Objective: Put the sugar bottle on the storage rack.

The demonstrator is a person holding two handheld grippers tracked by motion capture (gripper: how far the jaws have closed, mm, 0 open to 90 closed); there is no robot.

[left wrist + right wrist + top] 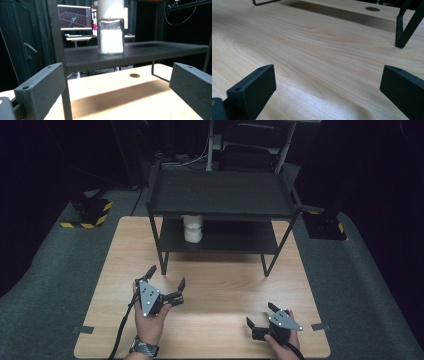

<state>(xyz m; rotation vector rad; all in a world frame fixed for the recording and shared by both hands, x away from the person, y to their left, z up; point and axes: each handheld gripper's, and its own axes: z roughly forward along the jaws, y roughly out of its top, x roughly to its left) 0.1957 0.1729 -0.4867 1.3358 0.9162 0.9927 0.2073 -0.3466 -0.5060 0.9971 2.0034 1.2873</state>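
A clear jar with a white lid is standing upright on the lower shelf of a black two-shelf rack. The jar is looking mostly full of something white. It is sitting near the left end of that shelf, under the top shelf. In the left gripper view the jar is showing straight ahead, above the gap between the two black jaws.

The rack is standing at the far side of a light wooden bench.

The left gripper is sitting in the person's left hand, near the front left part of the bench, pointing toward the rack. Its jaws are standing wide apart and holding nothing.

The right gripper is sitting in the person's right hand, near the front right edge of the bench, well apart from the left one. Its jaws are also spread wide and holding nothing. In the right gripper view they are hanging low over bare wood, with one rack leg ahead.
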